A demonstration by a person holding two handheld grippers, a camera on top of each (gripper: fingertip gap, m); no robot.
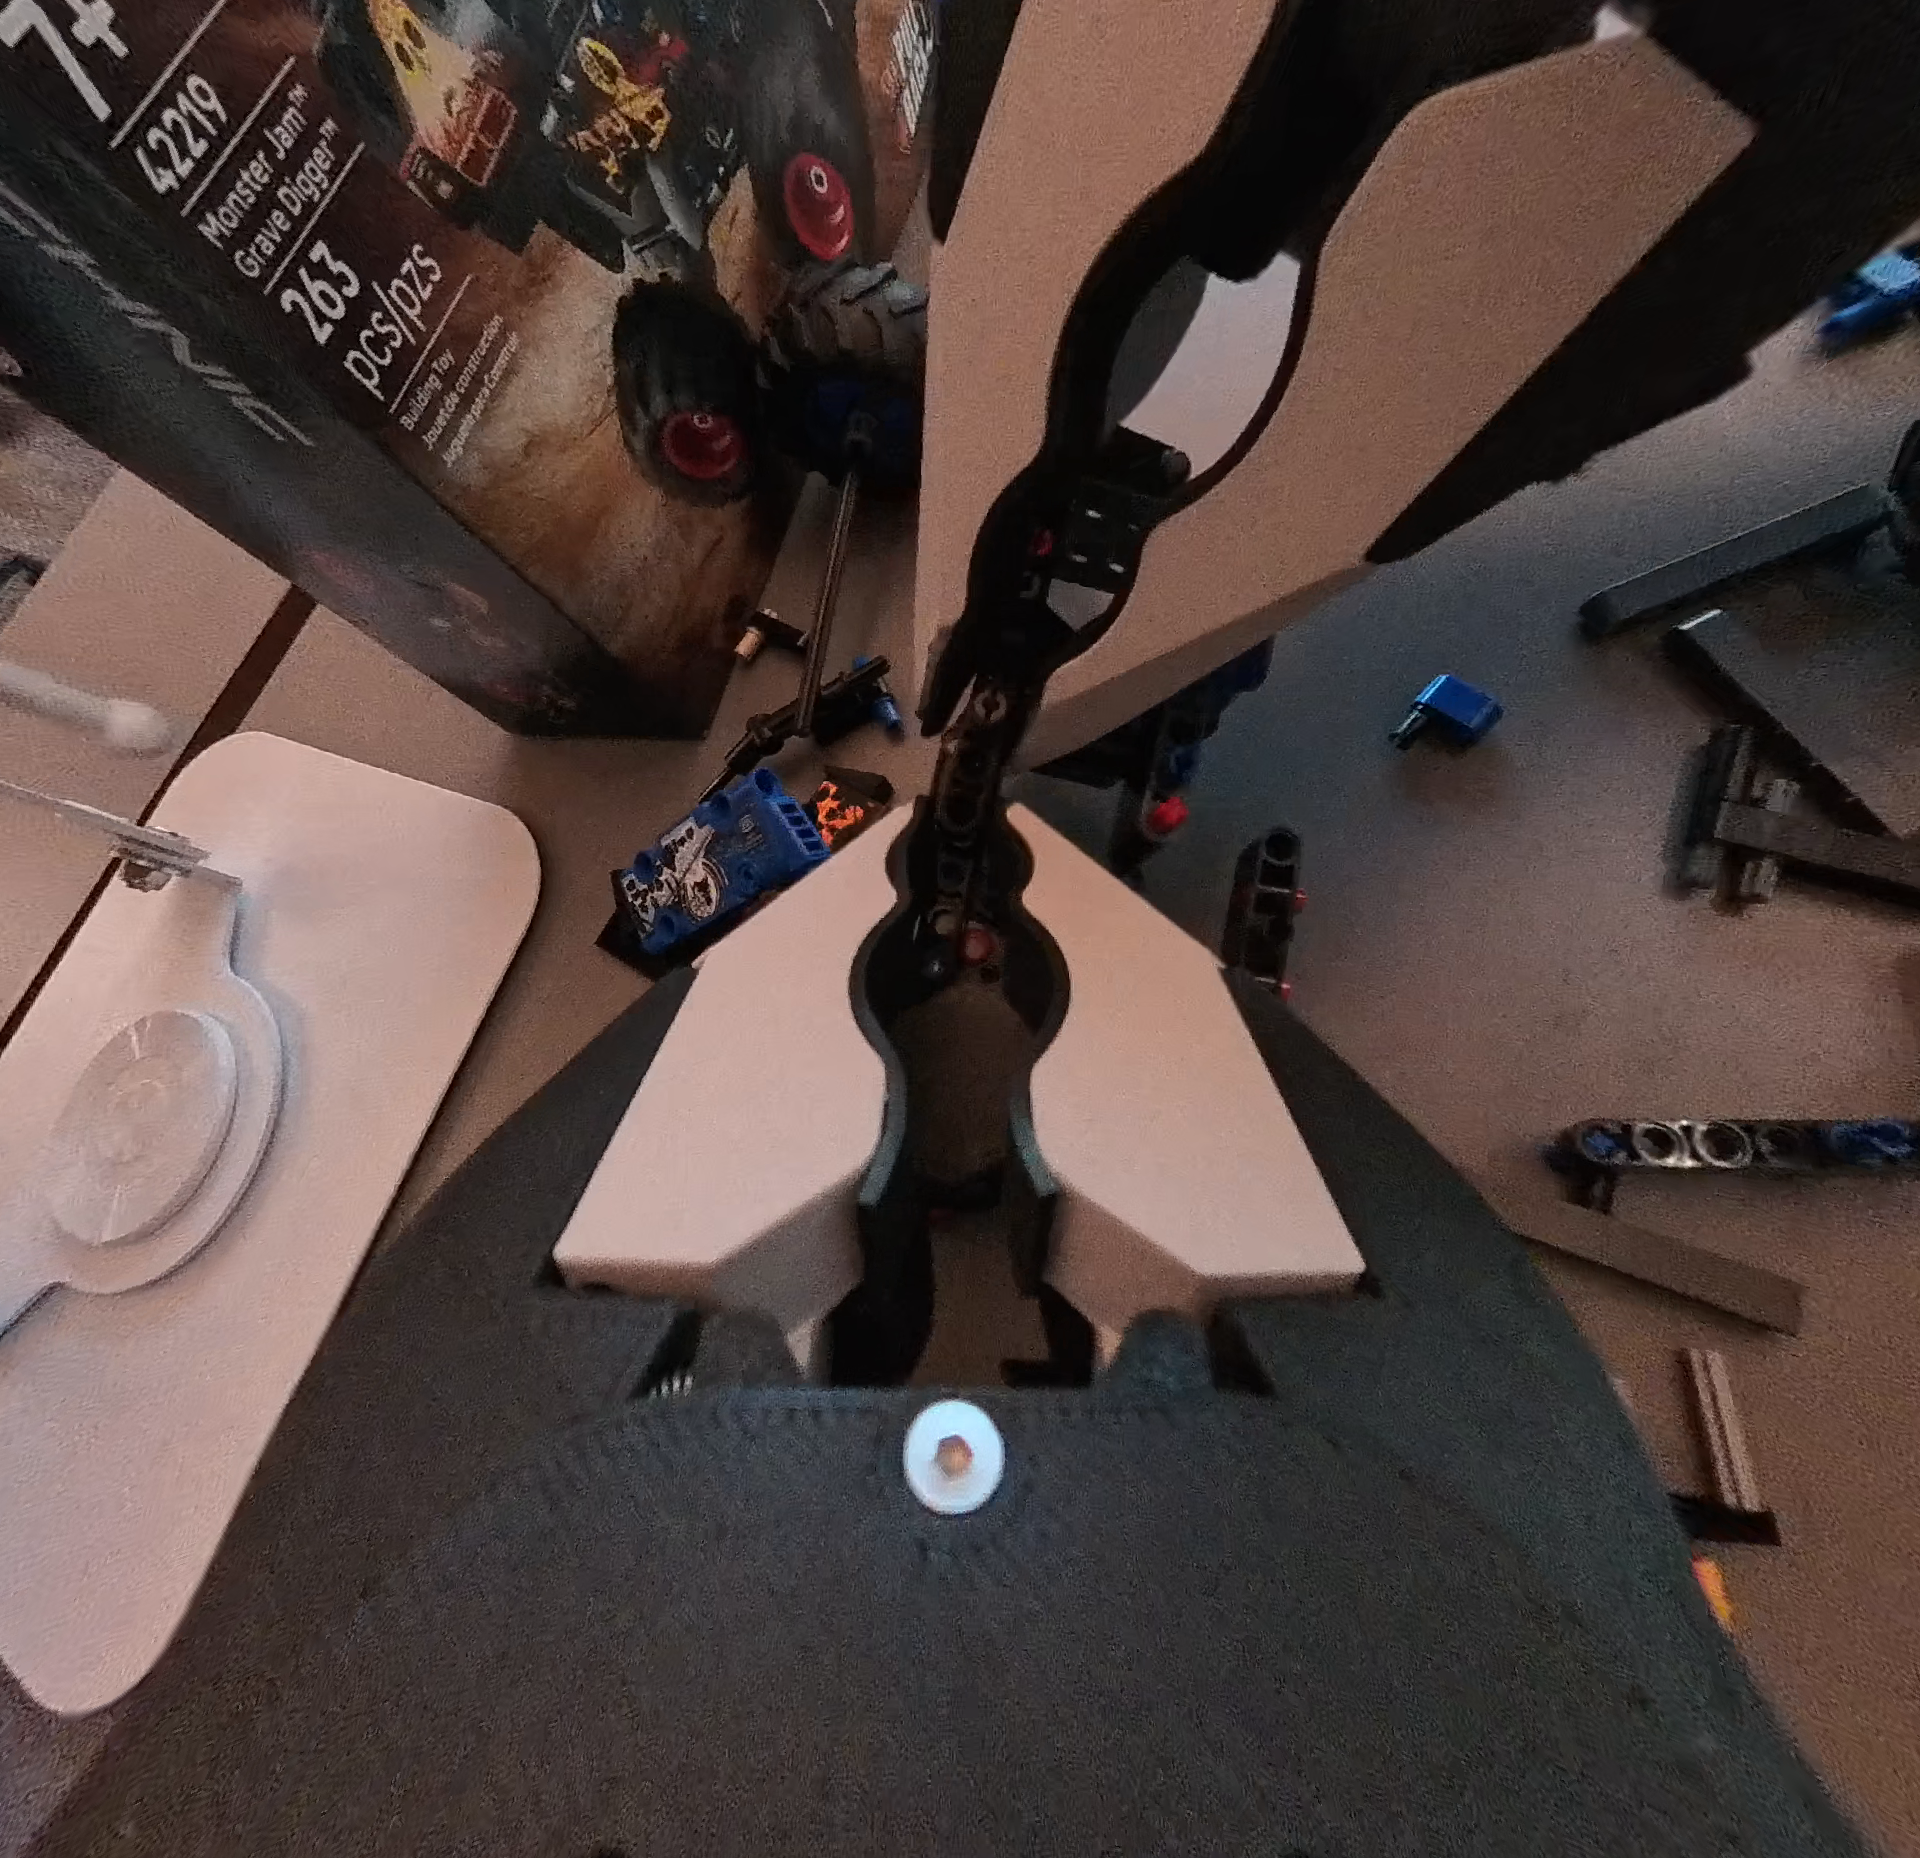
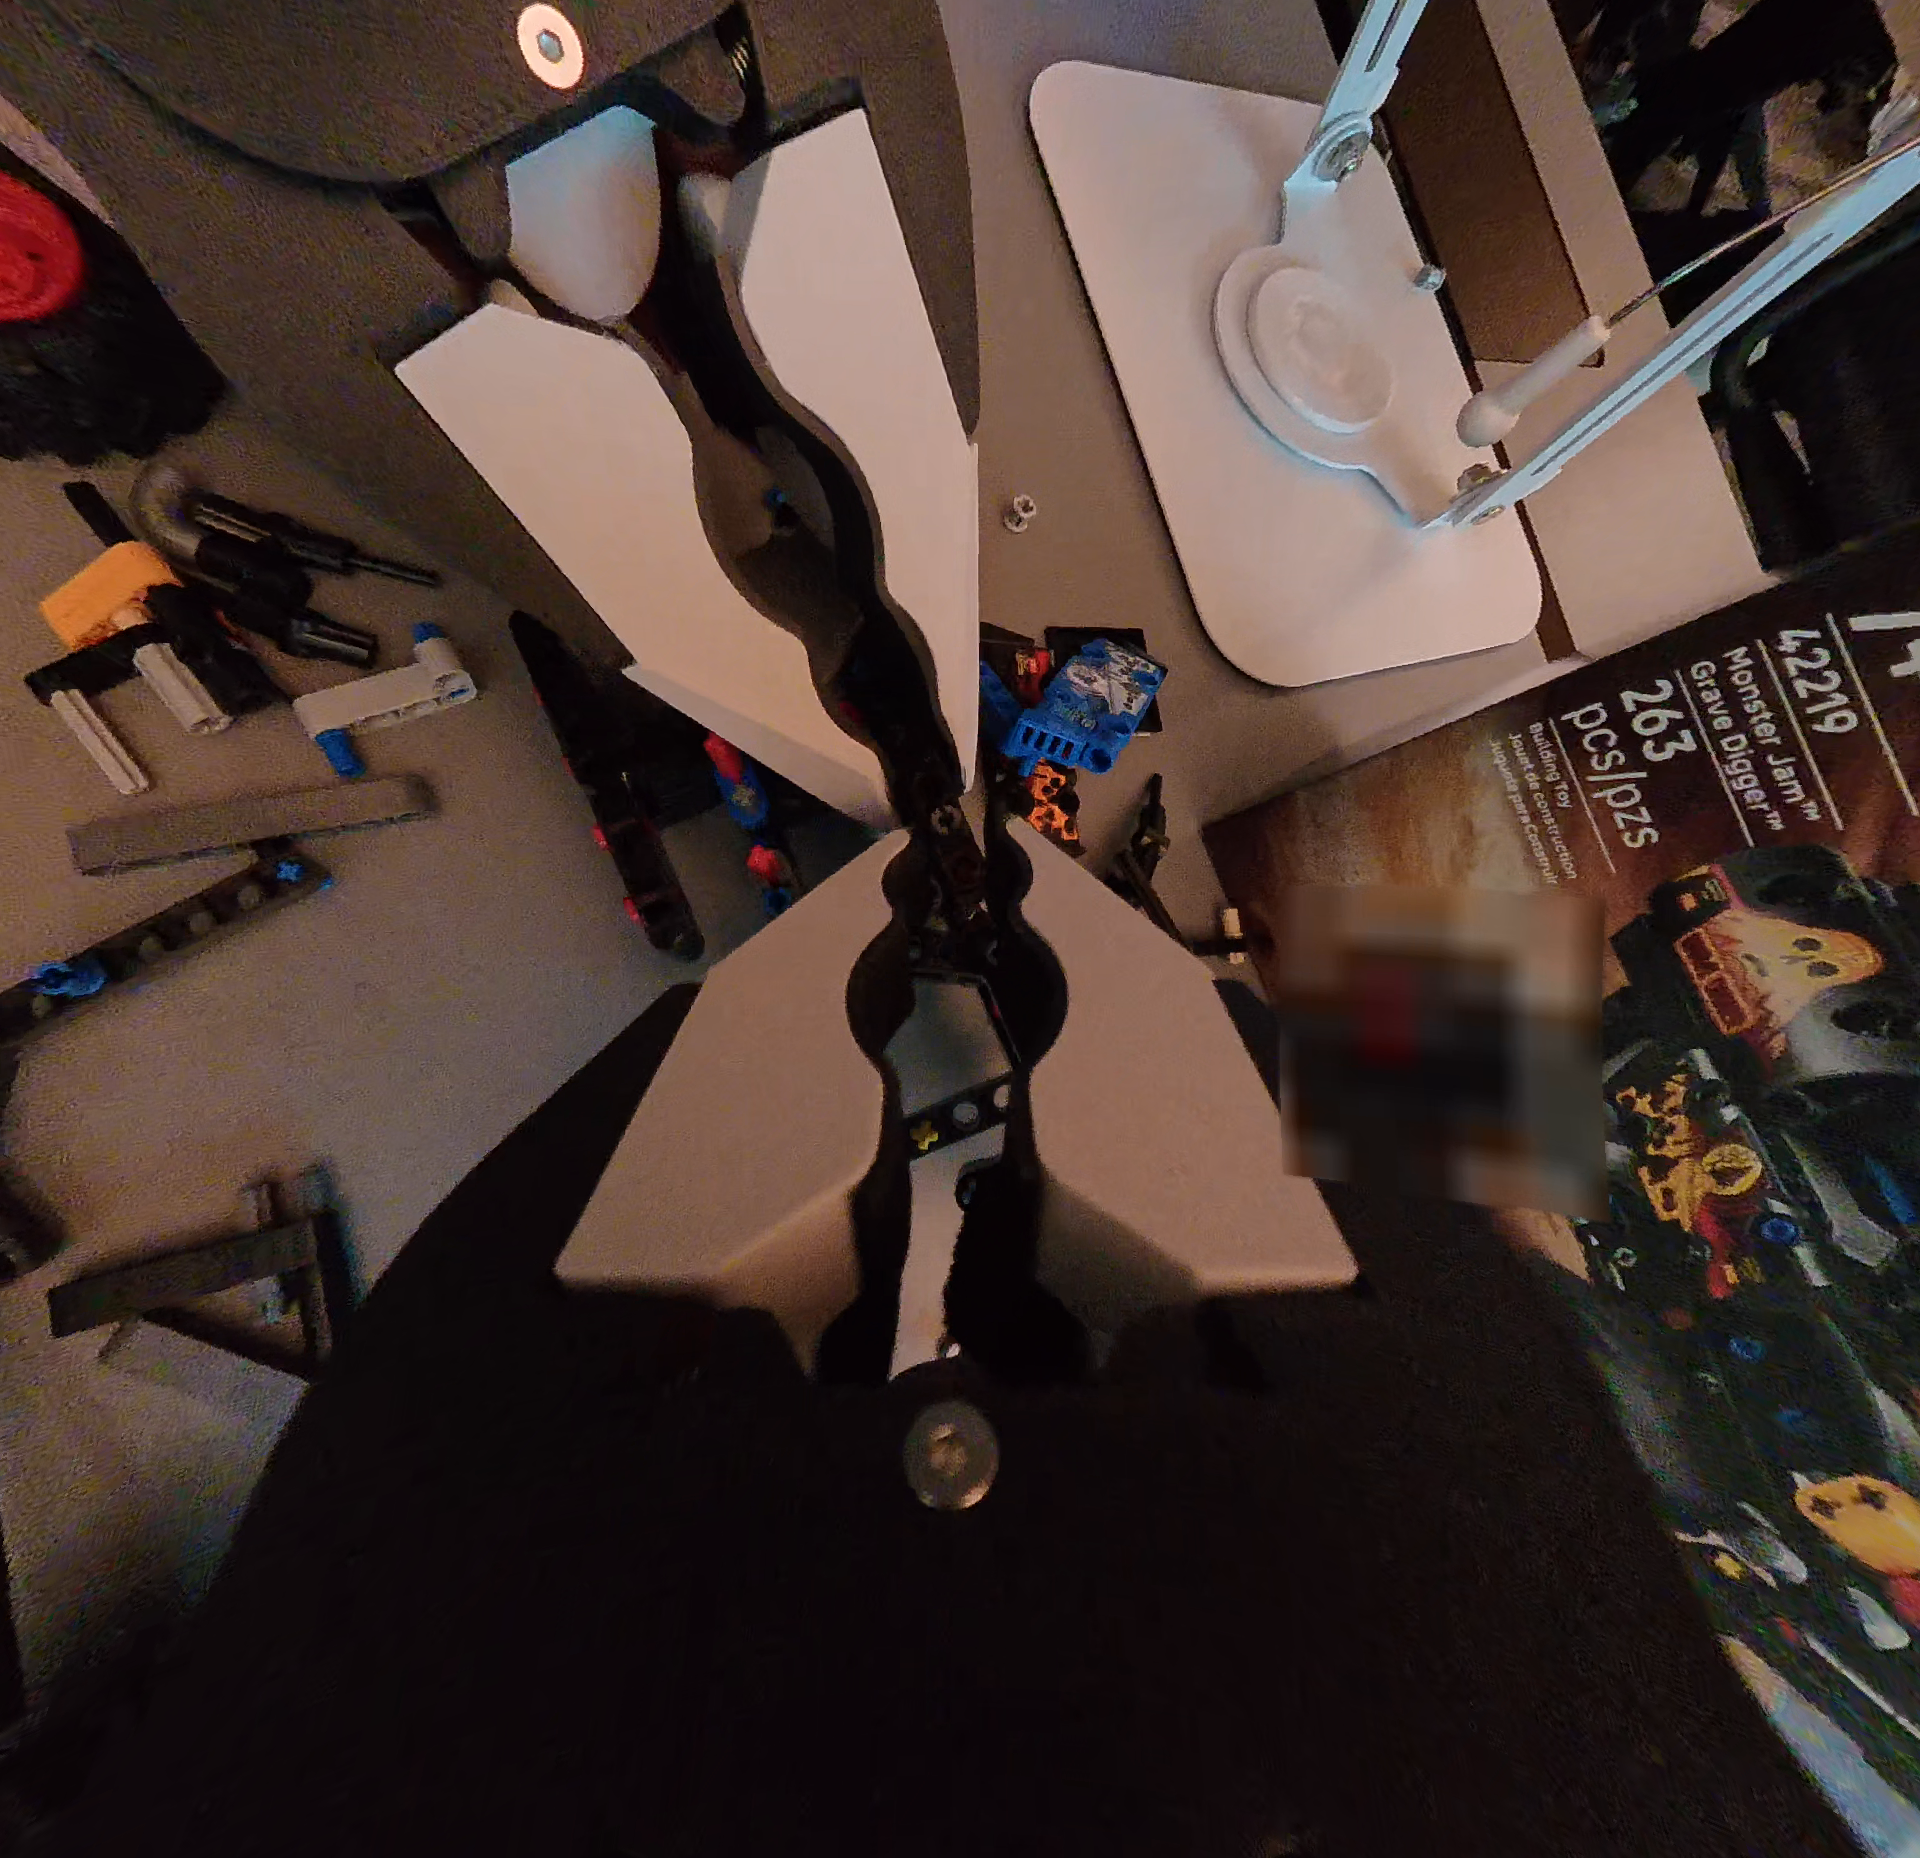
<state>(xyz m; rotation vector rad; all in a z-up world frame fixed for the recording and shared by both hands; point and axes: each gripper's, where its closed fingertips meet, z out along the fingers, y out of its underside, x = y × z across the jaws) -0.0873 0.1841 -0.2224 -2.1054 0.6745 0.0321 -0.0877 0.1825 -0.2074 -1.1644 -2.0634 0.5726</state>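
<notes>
My left gripper (image 1: 958, 806) and right gripper (image 2: 954, 832) face each other tip to tip above the table. Both are shut on one black toy-brick assembly. In the left wrist view my fingers clamp a black holed beam with red pins (image 1: 964, 842). The right gripper (image 1: 971, 686) comes in from above and holds the black frame end (image 1: 1101, 530). In the right wrist view that open black frame (image 2: 966, 1112) sits between my fingers. The left gripper (image 2: 935, 780) reaches in from the upper left. The join between the two ends is mostly hidden by the fingertips.
A dark toy box (image 1: 416, 354) (image 2: 1662, 873) stands close by. A white lamp base (image 1: 260, 1029) (image 2: 1278, 406) lies beside it. A blue printed part (image 1: 717, 863) (image 2: 1091, 707) lies under the grippers. Loose beams (image 1: 1714, 1143), a blue piece (image 1: 1449, 712) and a red-hubbed tyre (image 2: 42, 260) are scattered about.
</notes>
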